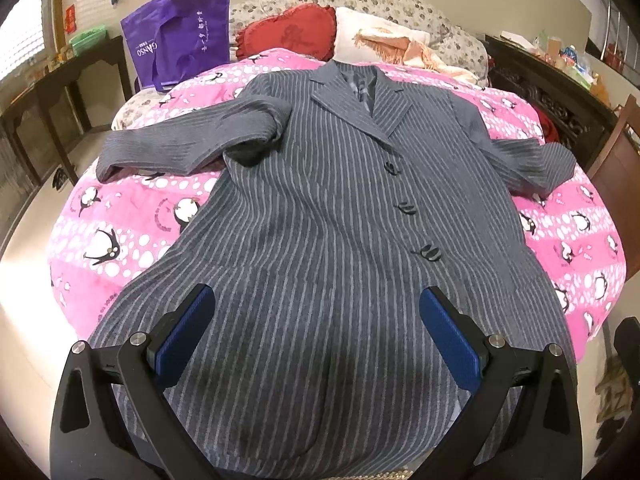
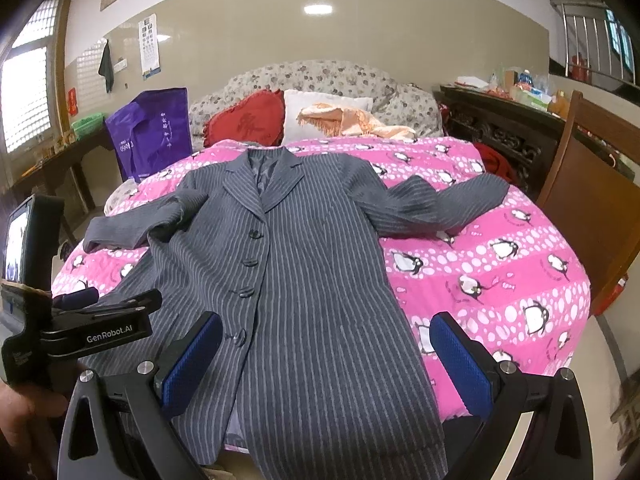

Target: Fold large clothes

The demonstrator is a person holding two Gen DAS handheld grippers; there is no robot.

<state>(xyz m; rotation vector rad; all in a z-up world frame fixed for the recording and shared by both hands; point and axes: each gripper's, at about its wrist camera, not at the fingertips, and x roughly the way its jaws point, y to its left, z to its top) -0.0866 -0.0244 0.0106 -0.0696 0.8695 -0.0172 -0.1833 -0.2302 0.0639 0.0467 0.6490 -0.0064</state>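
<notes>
Left wrist view puts the grey pinstriped coat (image 1: 320, 208) straight ahead of your left claw (image 1: 318, 332): it lies face up and buttoned on the pink penguin blanket (image 1: 120, 240), collar at the far end, hem running under the claw's blue pads (image 1: 184, 336). Both sleeves are spread out sideways, the one to the claw's left bent and rumpled at the shoulder. Your left claw is spread wide with nothing between its fingers, hovering over the lower front of the coat.

From the right wrist view, your right claw (image 2: 326, 356) is just as wide and empty, poised above the coat's hem, with its right pad over the blanket beside the coat's edge. Your left claw's body (image 2: 72, 328) shows off to its left, your hand (image 2: 24, 416) beneath it.

Beyond the collar sit a red cushion (image 1: 286, 32) and a white pillow (image 1: 372, 36), a purple bag (image 1: 176, 36) to their left. A wooden chair (image 2: 588, 208) stands right of the bed.
</notes>
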